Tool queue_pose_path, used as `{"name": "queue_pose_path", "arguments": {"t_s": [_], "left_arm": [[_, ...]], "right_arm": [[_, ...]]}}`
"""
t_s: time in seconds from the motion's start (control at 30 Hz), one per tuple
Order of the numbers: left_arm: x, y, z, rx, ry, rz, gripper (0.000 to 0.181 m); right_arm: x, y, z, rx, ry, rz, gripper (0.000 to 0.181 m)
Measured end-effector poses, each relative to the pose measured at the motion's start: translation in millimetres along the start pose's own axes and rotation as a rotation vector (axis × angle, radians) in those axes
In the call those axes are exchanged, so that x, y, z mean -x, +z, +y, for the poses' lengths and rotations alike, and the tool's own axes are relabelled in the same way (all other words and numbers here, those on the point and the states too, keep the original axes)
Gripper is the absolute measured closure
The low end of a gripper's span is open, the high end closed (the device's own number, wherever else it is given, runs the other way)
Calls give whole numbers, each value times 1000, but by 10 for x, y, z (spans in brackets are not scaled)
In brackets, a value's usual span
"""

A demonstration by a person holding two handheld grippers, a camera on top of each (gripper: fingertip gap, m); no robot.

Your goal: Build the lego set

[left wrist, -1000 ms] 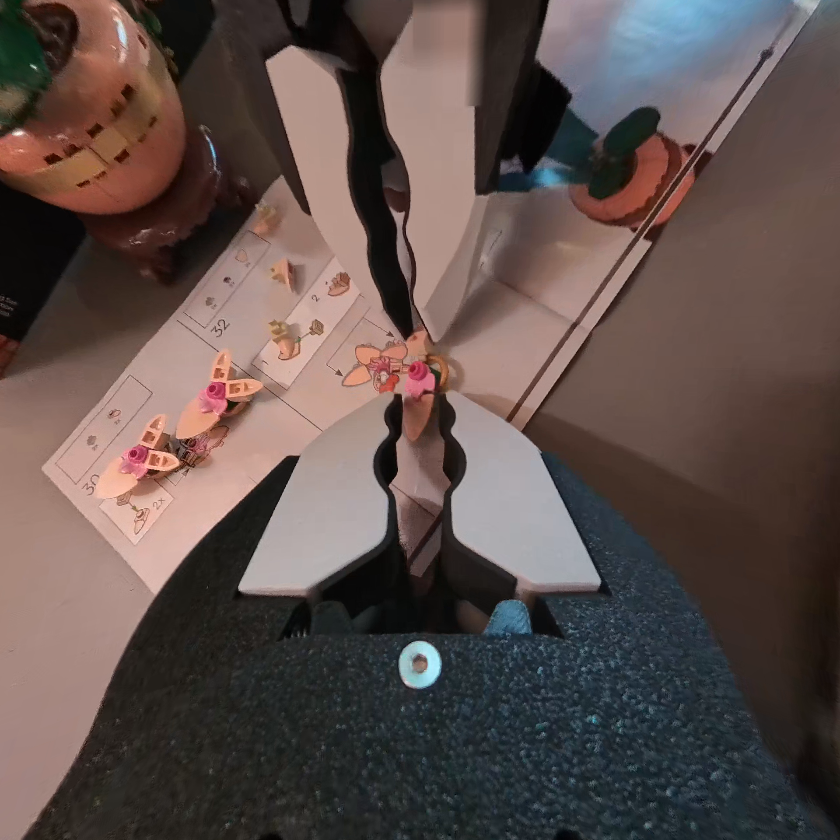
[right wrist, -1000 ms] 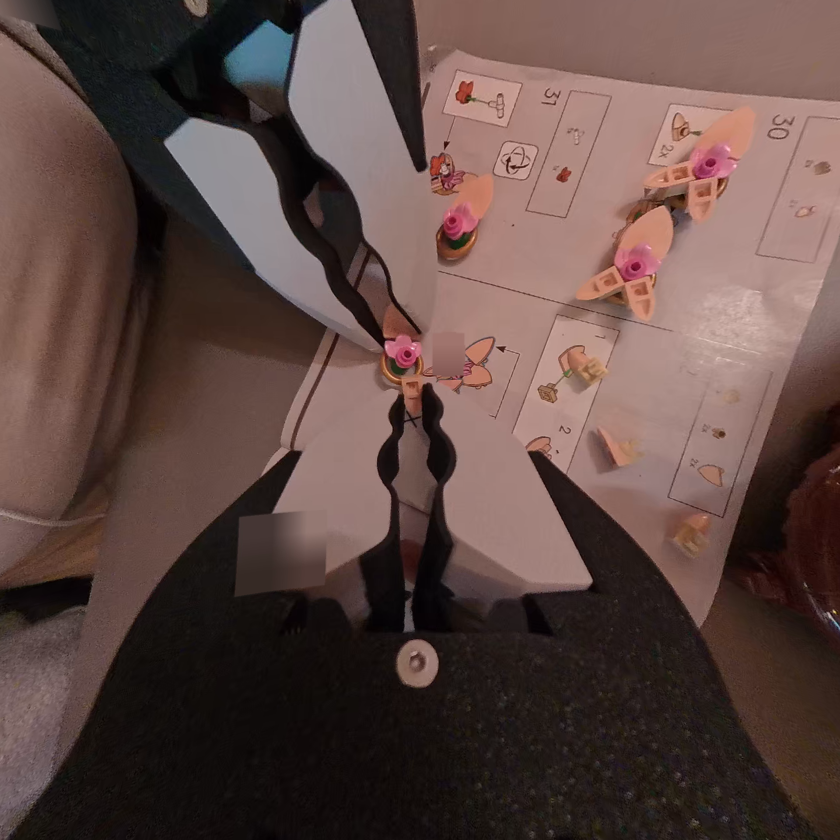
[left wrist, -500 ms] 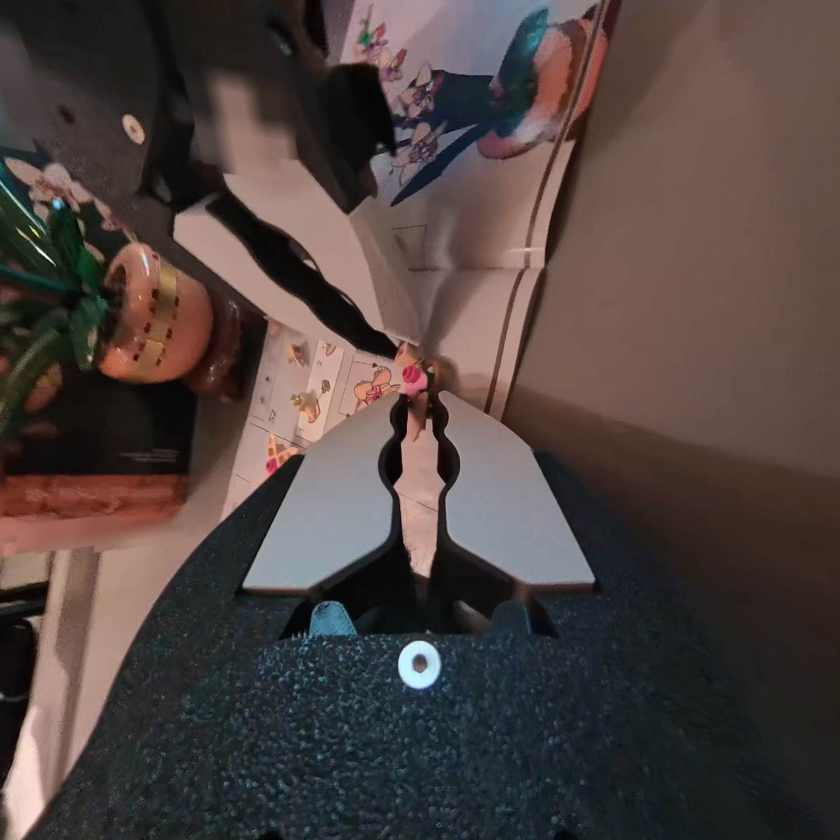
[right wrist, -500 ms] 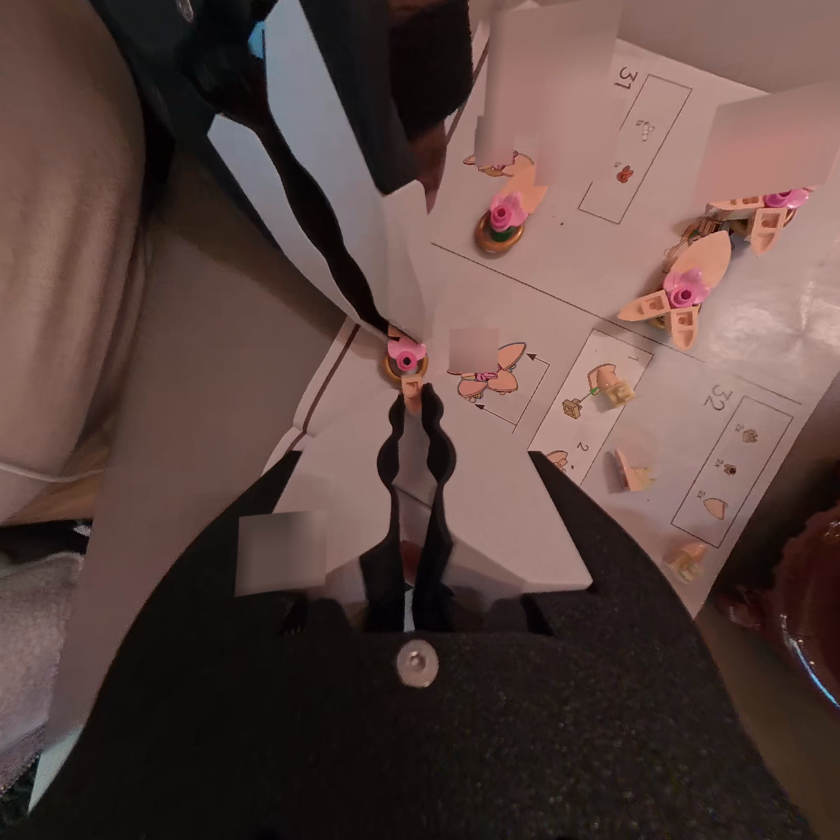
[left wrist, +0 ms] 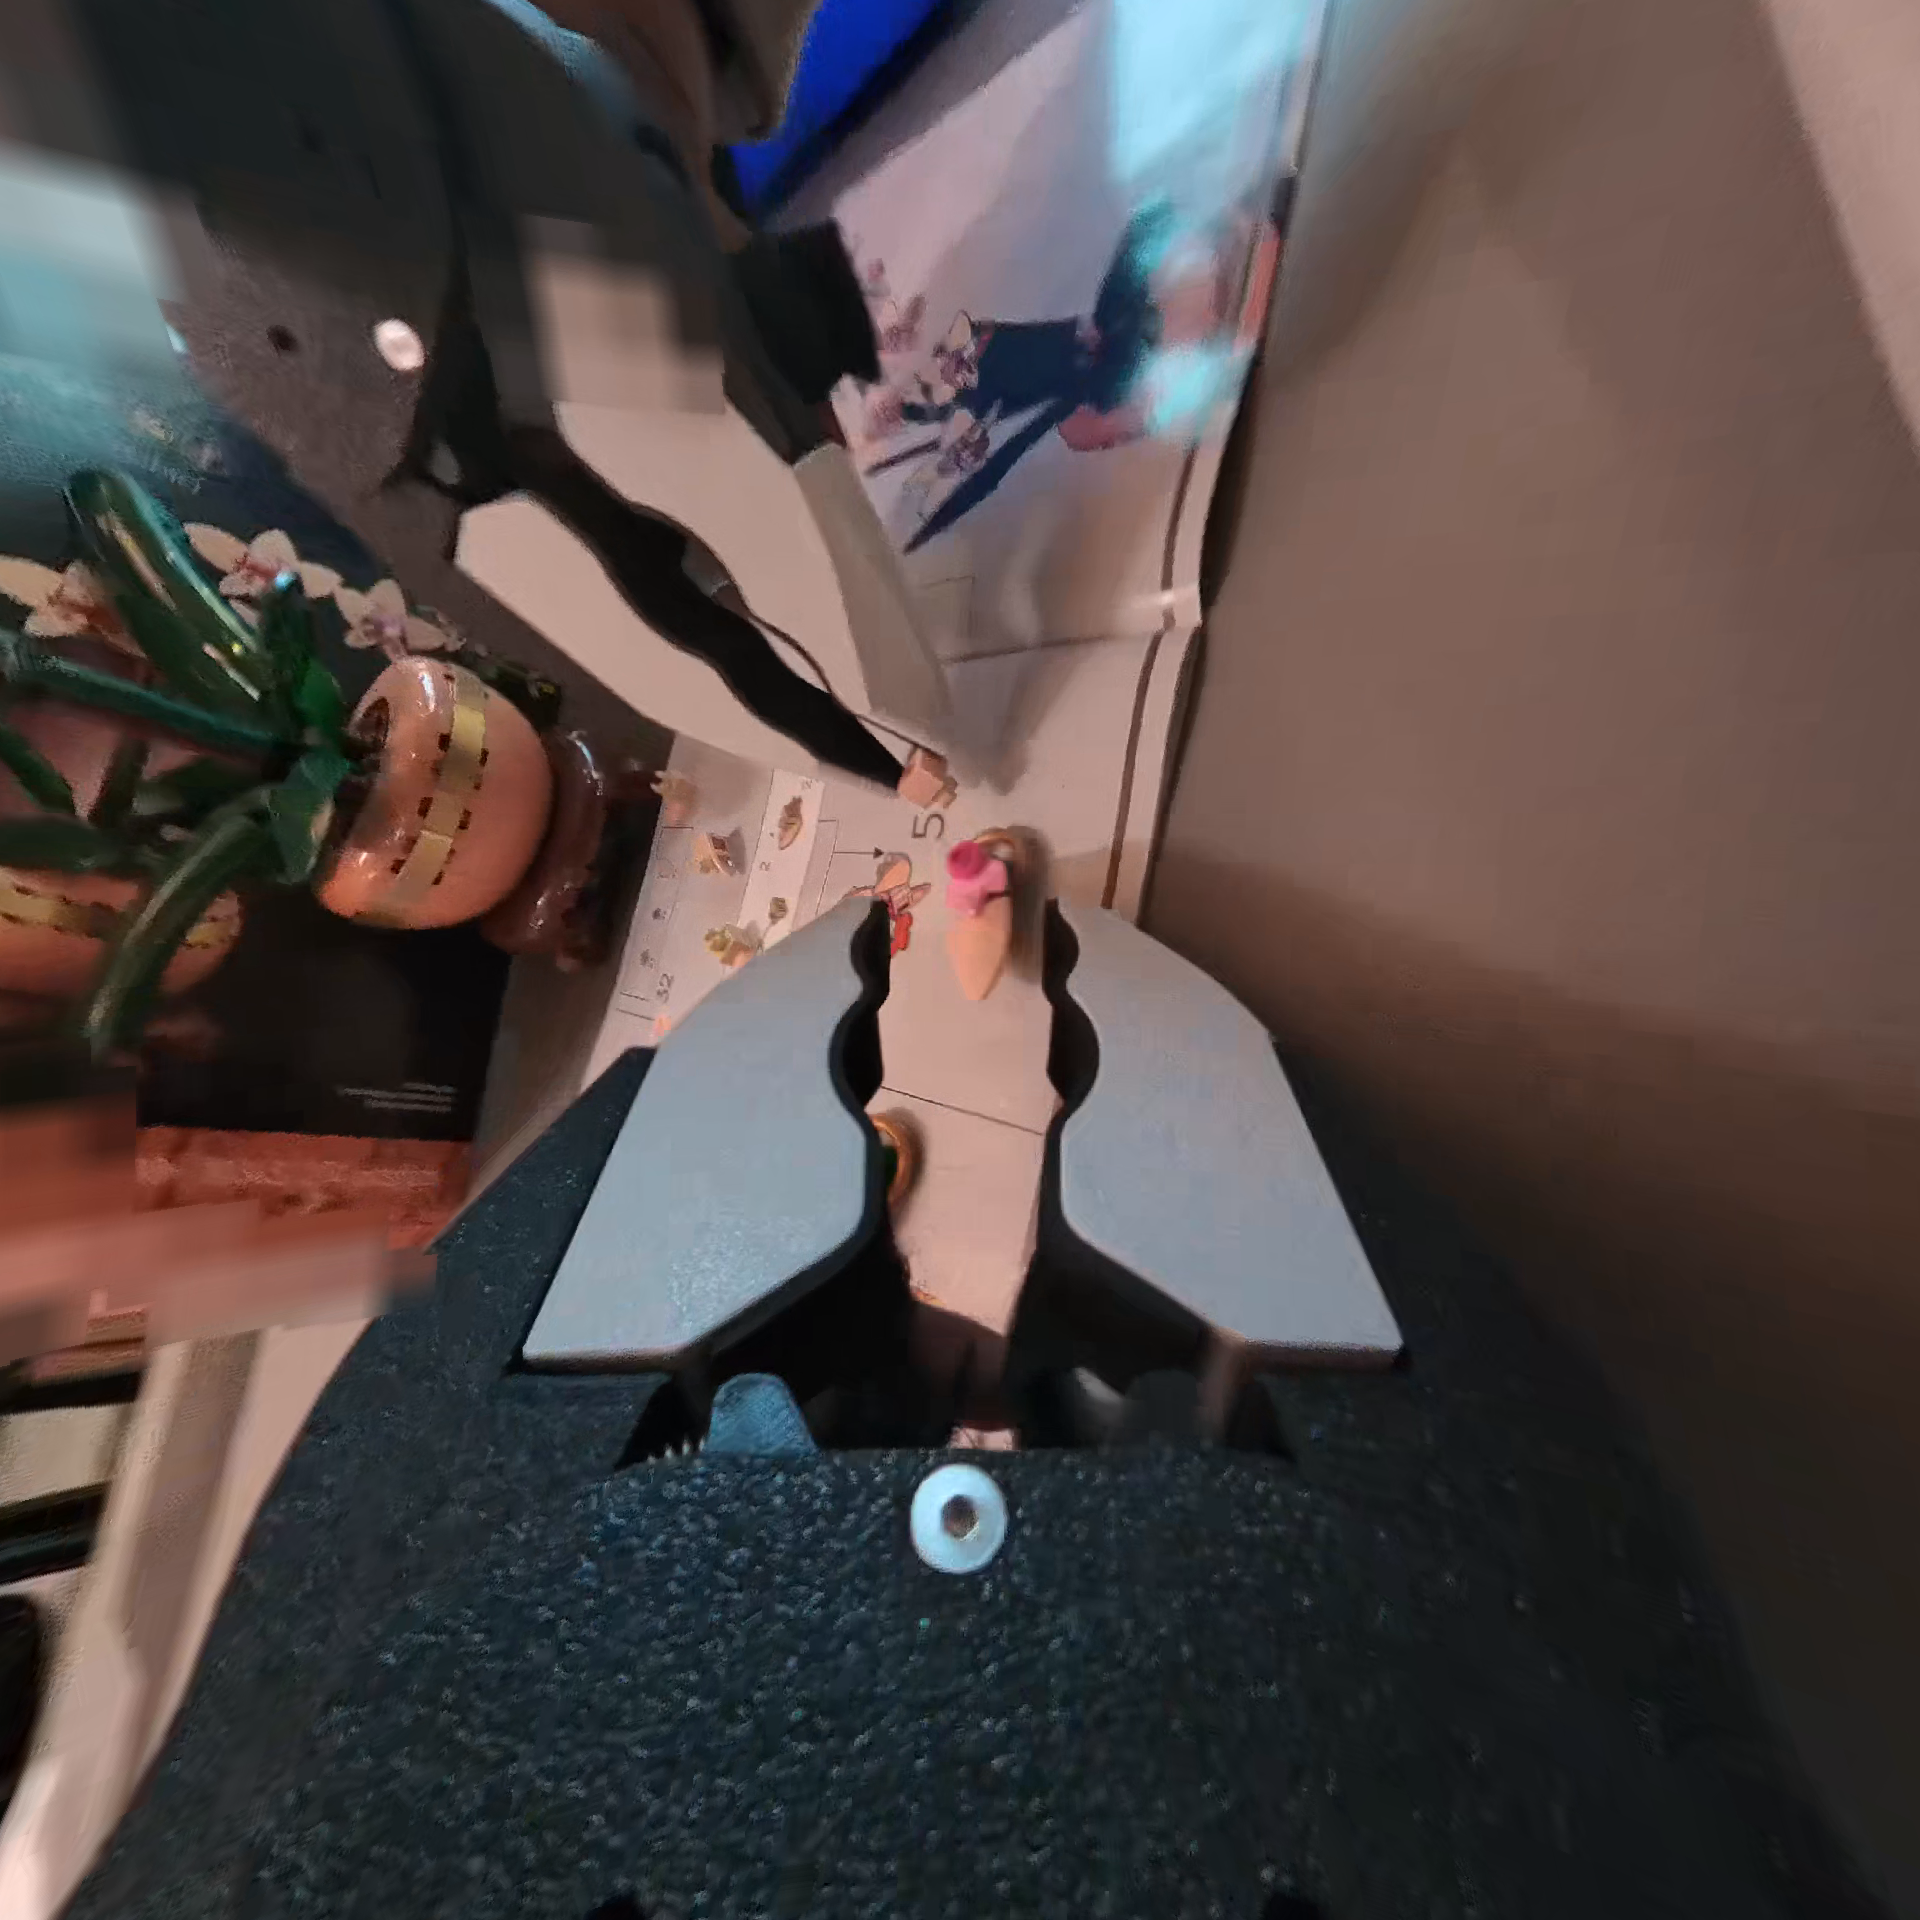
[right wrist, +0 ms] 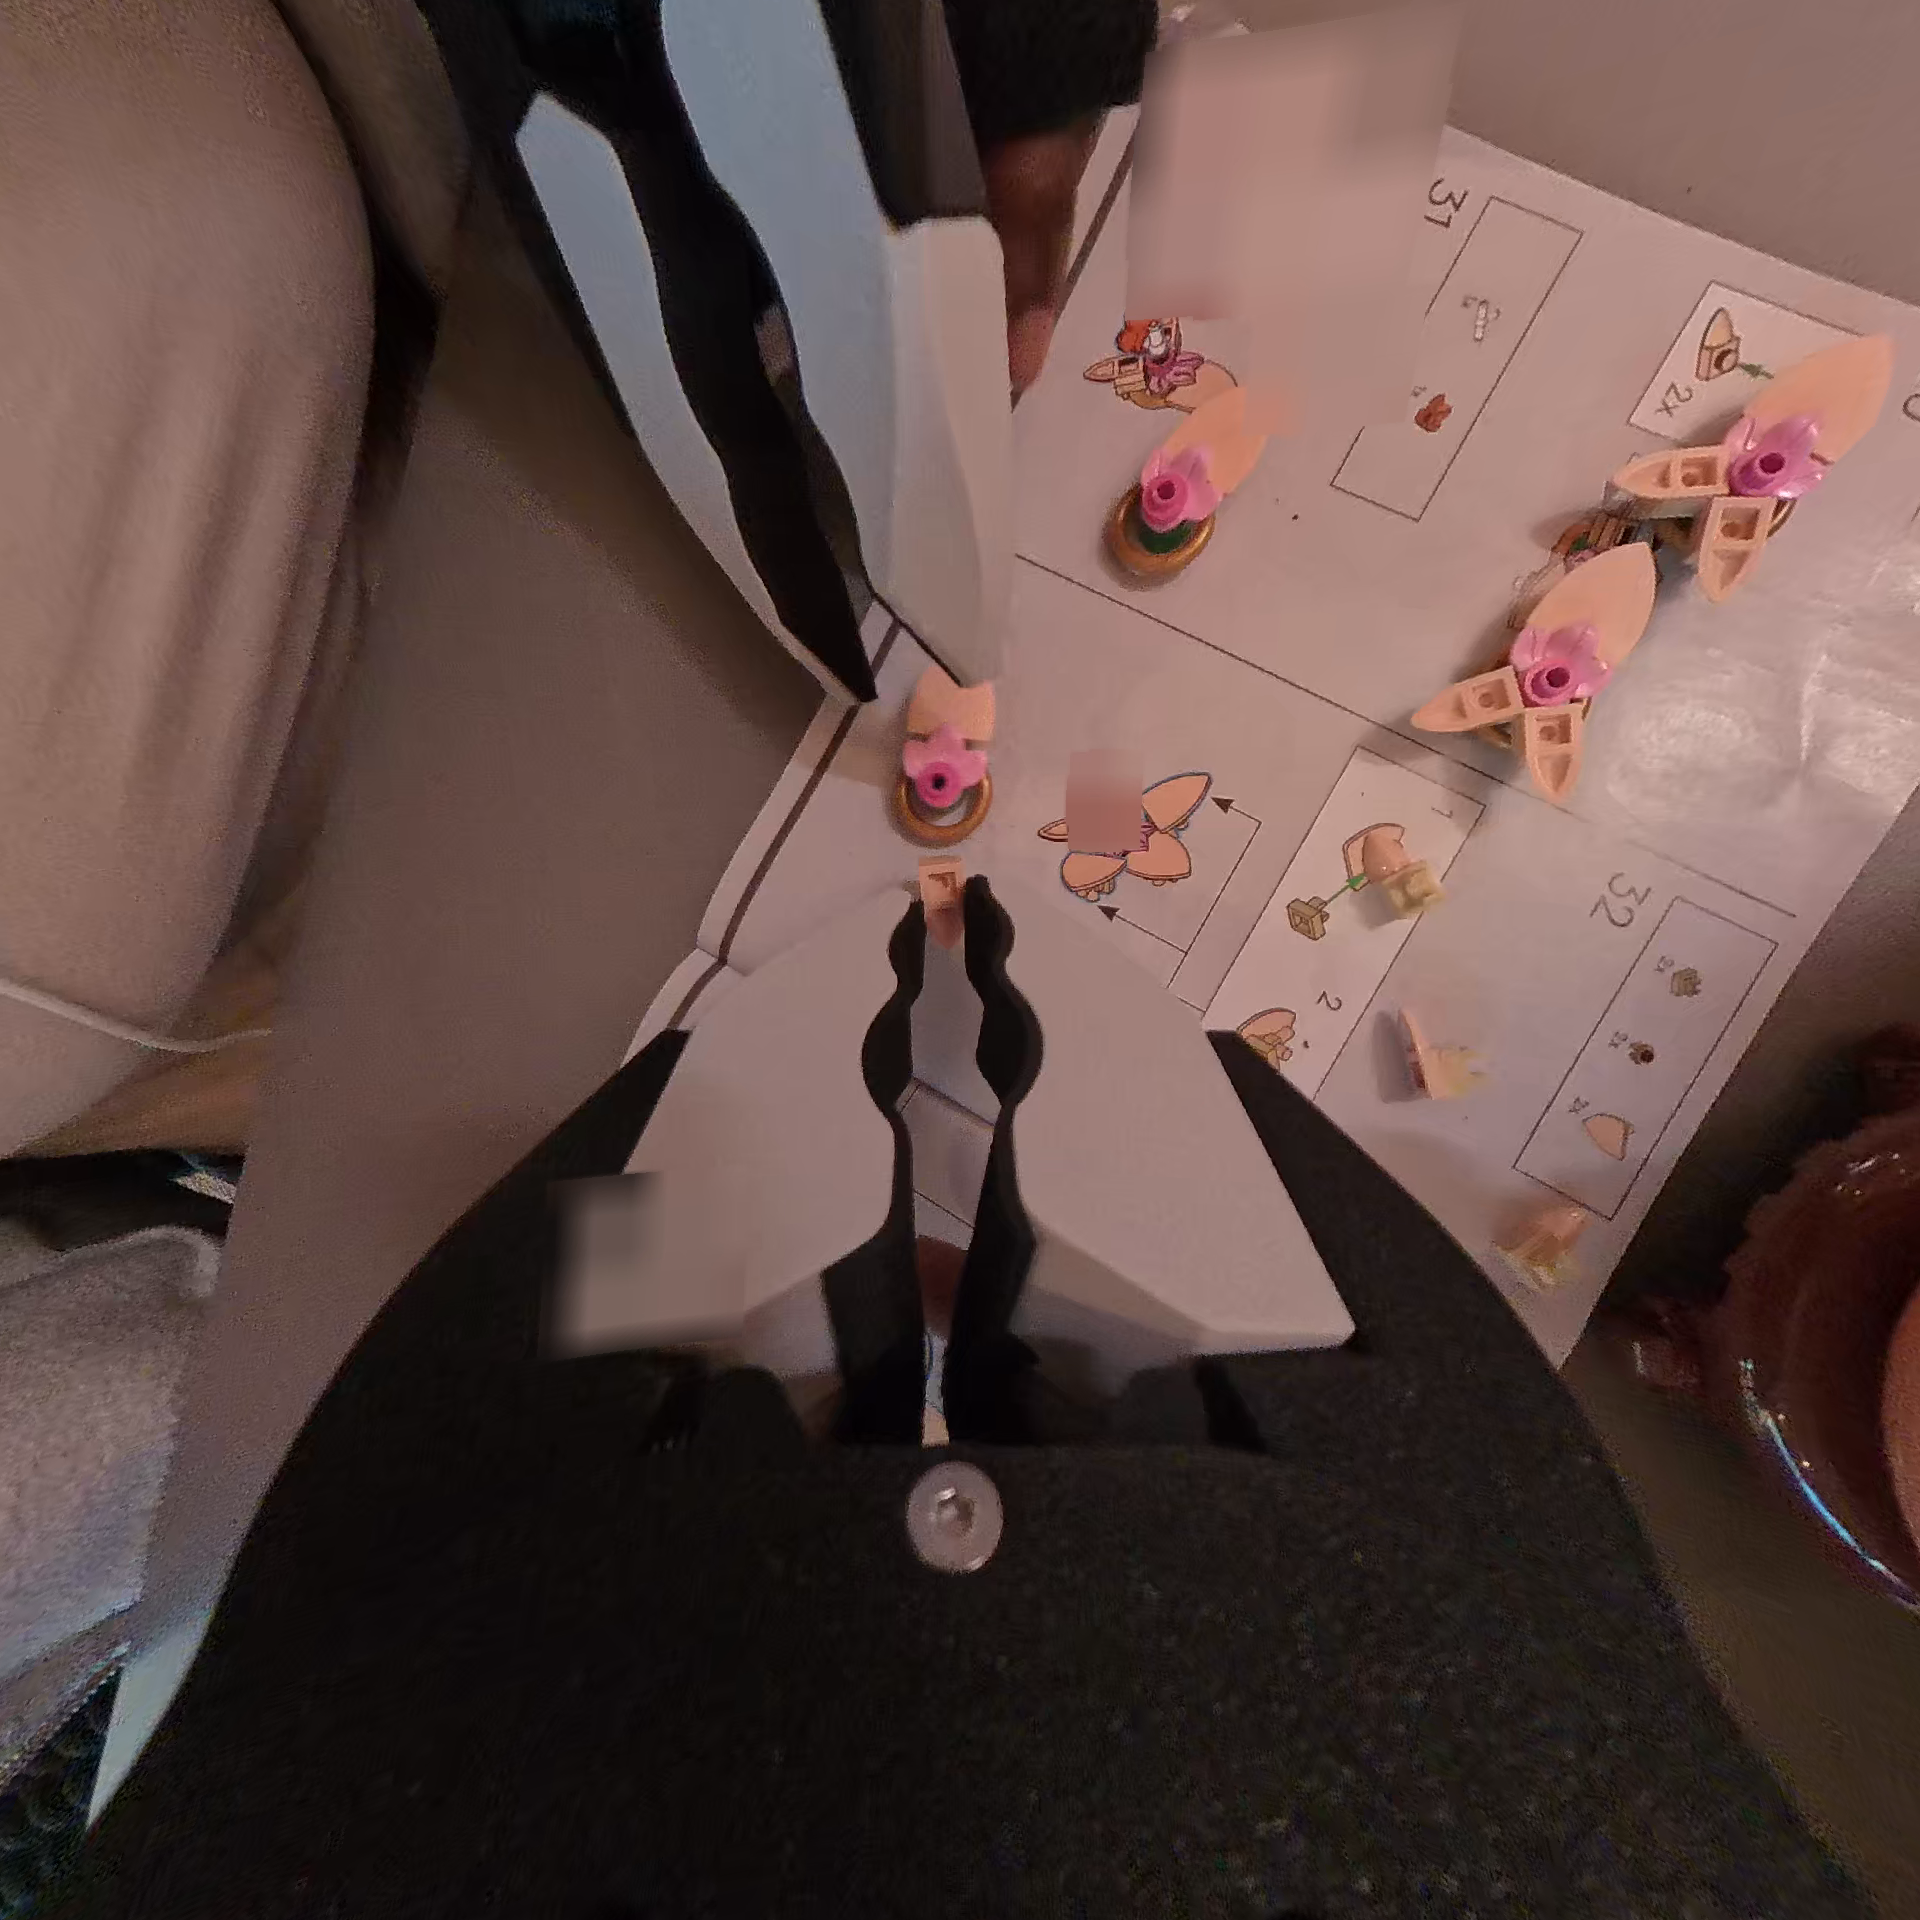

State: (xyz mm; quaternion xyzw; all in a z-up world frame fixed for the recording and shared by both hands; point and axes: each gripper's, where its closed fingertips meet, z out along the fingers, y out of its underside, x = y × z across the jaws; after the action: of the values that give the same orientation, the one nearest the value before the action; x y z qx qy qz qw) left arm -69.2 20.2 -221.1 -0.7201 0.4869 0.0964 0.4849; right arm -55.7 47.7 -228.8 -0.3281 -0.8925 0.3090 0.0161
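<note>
My left gripper [left wrist: 961,914] is open over the instruction booklet [right wrist: 1299,644]. Between its spread fingers is a small flower piece [left wrist: 977,914]: a pink flower, a gold ring and one peach petal, close to the right finger. I cannot tell whether they touch. The right wrist view shows this flower piece [right wrist: 940,790] lying just past my right gripper [right wrist: 943,904], which is shut on a small tan brick [right wrist: 943,883]. A narrow gap separates brick and ring. The left gripper [right wrist: 925,686] hangs over the petal. The right gripper [left wrist: 888,774] with its tan brick [left wrist: 925,779] also shows in the left wrist view.
Two three-petal flowers [right wrist: 1548,686] [right wrist: 1766,468] and a one-petal flower on a gold ring [right wrist: 1164,509] lie on the booklet. Loose peach pieces [right wrist: 1434,1060] [right wrist: 1543,1236] lie at its right edge. A peach pot with green stems [left wrist: 436,800] stands left. My left and right fingertips are right by each other.
My left gripper has opened and let go of the flower piece. The tan brick in my right gripper now stands slightly apart from the gold ring. The left camera view has swung.
</note>
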Motion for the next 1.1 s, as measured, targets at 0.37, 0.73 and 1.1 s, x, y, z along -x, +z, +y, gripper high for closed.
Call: {"name": "queue_pose_path", "arguments": {"t_s": [0.37, 0.73, 1.1], "left_arm": [[96, 56, -51, -57, -418, 77, 173], [-30, 138, 1, 13, -424, 199, 175], [93, 86, -36, -11, -488, 193, 175]], "right_arm": [[32, -31, -5, -24, 27, 22, 174], [23, 5, 1, -13, 27, 13, 174], [-27, 17, -34, -8, 2, 18, 174]]}}
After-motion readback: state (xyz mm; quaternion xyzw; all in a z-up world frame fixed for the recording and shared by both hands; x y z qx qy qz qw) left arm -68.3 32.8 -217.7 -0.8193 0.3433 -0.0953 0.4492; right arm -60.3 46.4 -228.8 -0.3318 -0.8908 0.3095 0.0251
